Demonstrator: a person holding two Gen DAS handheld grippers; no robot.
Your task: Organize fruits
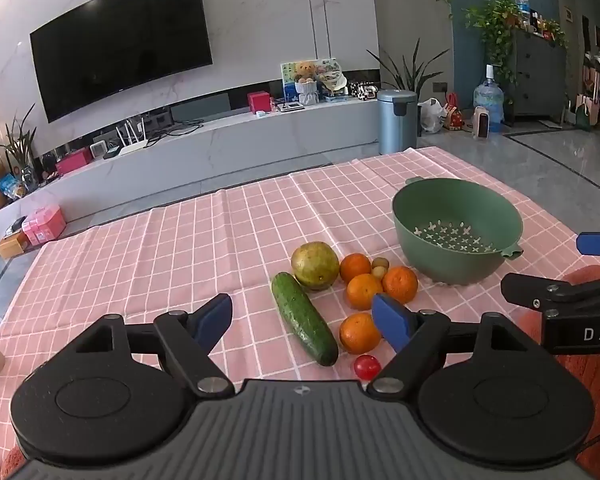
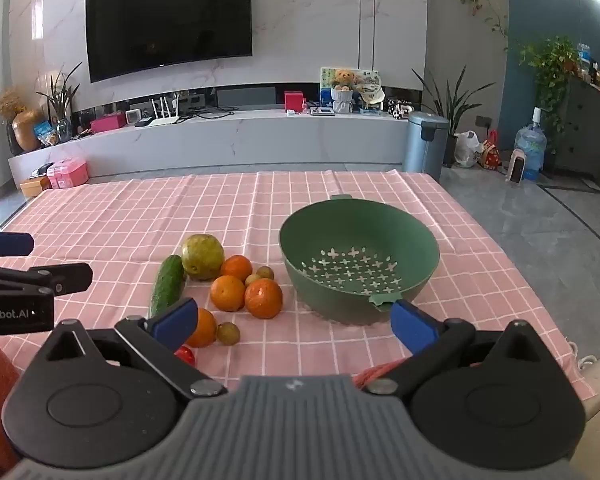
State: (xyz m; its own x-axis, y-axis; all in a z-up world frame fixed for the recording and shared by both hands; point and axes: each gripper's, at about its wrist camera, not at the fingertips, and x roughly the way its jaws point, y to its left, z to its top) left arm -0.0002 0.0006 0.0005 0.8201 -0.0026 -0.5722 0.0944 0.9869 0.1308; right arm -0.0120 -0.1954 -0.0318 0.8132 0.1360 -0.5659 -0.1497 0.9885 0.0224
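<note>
A green colander (image 1: pixel 456 216) (image 2: pixel 358 240) stands empty on the pink checked tablecloth. Left of it lies a cluster: a cucumber (image 1: pixel 304 318) (image 2: pixel 167 284), a large yellow-green fruit (image 1: pixel 315 265) (image 2: pixel 202 256), several oranges (image 1: pixel 400 284) (image 2: pixel 263 298), small brownish fruits (image 1: pixel 380 267) (image 2: pixel 228 333) and a red cherry tomato (image 1: pixel 367 366) (image 2: pixel 185 355). My left gripper (image 1: pixel 302 322) is open and empty, held above the cucumber and the near orange (image 1: pixel 359 333). My right gripper (image 2: pixel 294 326) is open and empty, near the colander's front rim. Each gripper shows at the edge of the other's view.
The tablecloth (image 1: pixel 160 248) (image 2: pixel 120 216) covers the table; its far edge faces a TV console (image 2: pixel 220 136). A blue-grey bin (image 2: pixel 425 146) stands on the floor beyond the table's far right corner.
</note>
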